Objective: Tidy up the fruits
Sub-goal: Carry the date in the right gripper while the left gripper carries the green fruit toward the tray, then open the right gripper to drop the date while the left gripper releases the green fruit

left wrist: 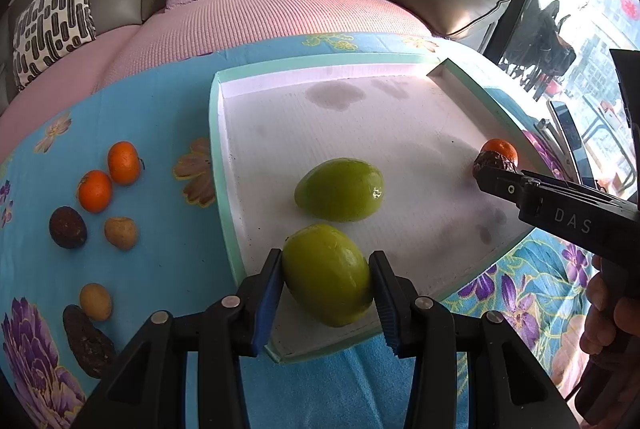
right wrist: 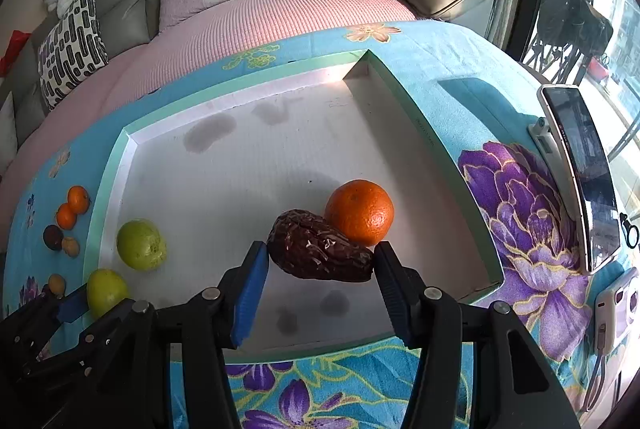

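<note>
Left gripper: our jaws hold a green fruit by its sides, at the near edge of the tray, likely to set it beside its match.
Second green fruit: it lies on the tray floor just beyond the held one; like seems to go with like.
Right gripper: the jaws flank a dark wrinkled fruit; the right jaw touches its tip, but we cannot tell whether the left one does, so the hold is unsure.
Orange: it sits in the tray's right part, touching the dark fruit; we judge this corner is a mixed group so far.
Loose fruit: two small oranges, a dark round fruit, two tan ones and a long dark one lie on the flowered cloth left of the tray, not yet sorted.
Writing: "DAS" shows in raised letters on the right gripper's body in the left view.
Phone: propped at the desk's right edge; its screen is unreadable.
Progress: we judge it under halfway.
</note>
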Demonstrator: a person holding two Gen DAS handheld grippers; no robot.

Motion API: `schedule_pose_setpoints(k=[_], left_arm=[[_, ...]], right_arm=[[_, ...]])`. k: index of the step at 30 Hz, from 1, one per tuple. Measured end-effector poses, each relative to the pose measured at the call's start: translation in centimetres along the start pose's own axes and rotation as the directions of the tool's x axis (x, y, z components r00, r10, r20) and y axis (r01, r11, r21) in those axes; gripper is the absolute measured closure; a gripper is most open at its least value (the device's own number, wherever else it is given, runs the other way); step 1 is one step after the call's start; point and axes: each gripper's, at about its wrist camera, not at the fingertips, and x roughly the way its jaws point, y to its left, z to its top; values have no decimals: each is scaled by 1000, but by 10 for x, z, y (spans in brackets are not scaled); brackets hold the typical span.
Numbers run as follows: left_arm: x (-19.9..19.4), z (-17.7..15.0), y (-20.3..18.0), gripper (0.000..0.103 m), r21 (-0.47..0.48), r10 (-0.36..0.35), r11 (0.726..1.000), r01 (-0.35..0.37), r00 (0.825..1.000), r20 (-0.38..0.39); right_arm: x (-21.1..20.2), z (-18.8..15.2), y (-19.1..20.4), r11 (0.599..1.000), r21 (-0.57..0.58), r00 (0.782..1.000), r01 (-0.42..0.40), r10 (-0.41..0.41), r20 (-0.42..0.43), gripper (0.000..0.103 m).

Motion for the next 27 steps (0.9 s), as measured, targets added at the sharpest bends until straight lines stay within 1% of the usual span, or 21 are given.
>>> schedule_pose_setpoints(k=[8,21,27], left_arm=[[4,-2,-1,57,5,2,1000,-2,1000,-8],[3,-2,0,57,7,-1,1000,1,1000,-9],[-6,1,3,56,-1,-5,1000,5,1000,18]], right_arm=[[9,-3,-4,1000,10,999,15,-15,-31,47],[10,-3,-6,1000,16,999,16,-15,-36,46],[8,-2,-5,1000,10,999,16,-16,-33,46]])
